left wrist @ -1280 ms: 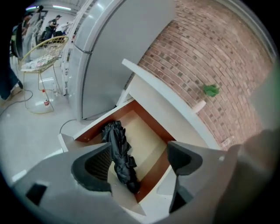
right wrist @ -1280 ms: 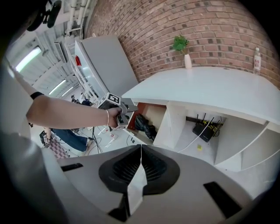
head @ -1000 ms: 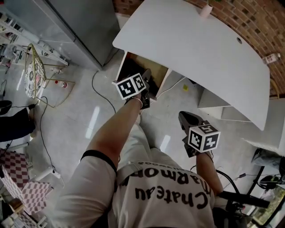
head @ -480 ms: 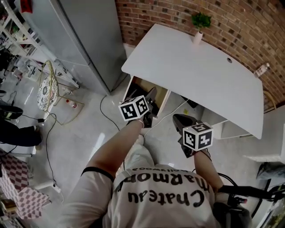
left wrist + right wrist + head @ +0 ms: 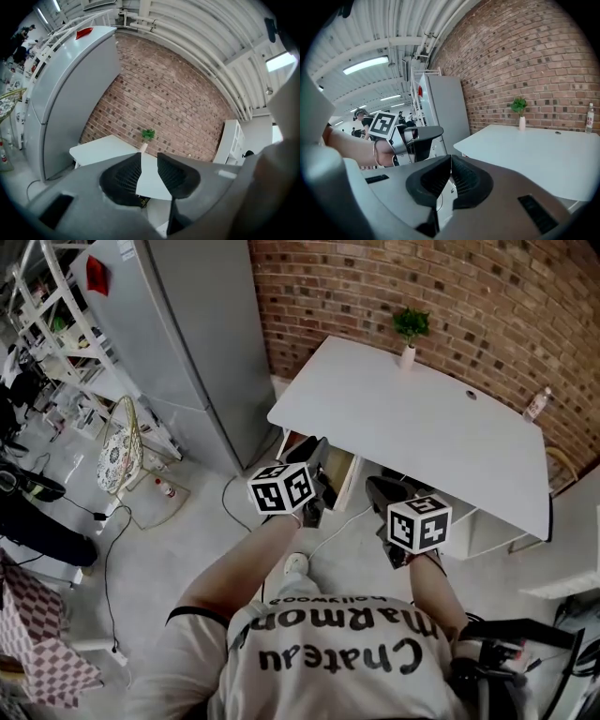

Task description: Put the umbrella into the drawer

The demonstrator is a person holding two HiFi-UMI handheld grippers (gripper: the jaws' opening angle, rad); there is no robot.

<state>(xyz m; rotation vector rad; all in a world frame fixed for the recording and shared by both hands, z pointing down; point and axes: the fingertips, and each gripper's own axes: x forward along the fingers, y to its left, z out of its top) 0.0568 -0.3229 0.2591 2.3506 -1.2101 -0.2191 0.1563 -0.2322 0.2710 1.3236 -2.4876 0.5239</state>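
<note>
Pale wood lines the open drawer [image 5: 343,465], and no umbrella can be made out in it or anywhere else. If it is already in there, it is hidden behind the left hand-held gripper [image 5: 318,446], so its long axis cannot be read. The drawer sits under the near left end of the white counter [image 5: 412,418], ahead of and below both tools.

In the head view the left hand-held gripper overlaps the drawer's mouth, so it is the nearer one. The right hand-held gripper [image 5: 376,487] hangs just beside it, towards the counter's middle. In its own view the left hand-held gripper [image 5: 149,157] is closing, with a narrow gap left between its pads and only the counter top showing through. The right hand-held gripper [image 5: 451,157] has its pads pressed together on nothing.

With neither tool carrying anything, I judge that the drawer front is what either would reach next, and the left has the shorter way. Beyond them stand a small potted plant [image 5: 410,326] at the counter's far edge, the brick wall and a tall grey cabinet [image 5: 187,343].
</note>
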